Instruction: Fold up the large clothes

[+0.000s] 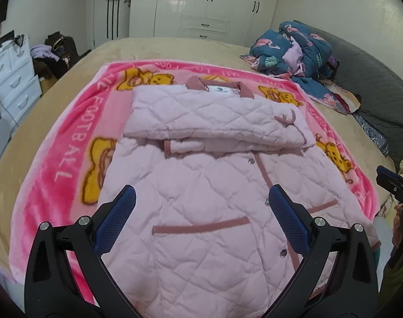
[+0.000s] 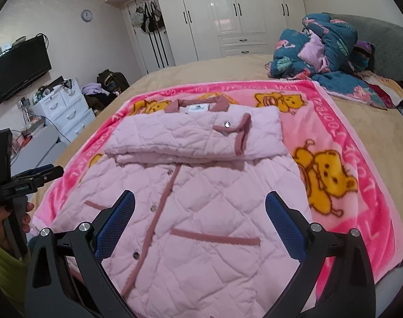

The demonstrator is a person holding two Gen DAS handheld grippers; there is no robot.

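Observation:
A pale pink quilted jacket (image 1: pixel 201 185) lies front up on a bright pink cartoon blanket (image 1: pixel 61 159) on the bed, collar at the far end. Both sleeves are folded across its chest in a band (image 1: pixel 214 122). The jacket also shows in the right wrist view (image 2: pixel 201 212). My left gripper (image 1: pixel 202 196) is open and empty, hovering above the jacket's lower half. My right gripper (image 2: pixel 200 204) is open and empty, also above the lower half. The right gripper's body (image 1: pixel 395 185) shows at the right edge of the left view, and the left gripper's body (image 2: pixel 29 180) at the left edge of the right view.
A crumpled blue floral quilt (image 1: pixel 297 50) lies at the far right of the tan bed (image 1: pixel 175 47), by a grey headboard (image 1: pixel 373 74). White drawers (image 2: pixel 66 111), a wall TV (image 2: pixel 18 69) and piled clothes (image 2: pixel 106 84) stand left. White wardrobes (image 2: pixel 228 13) line the far wall.

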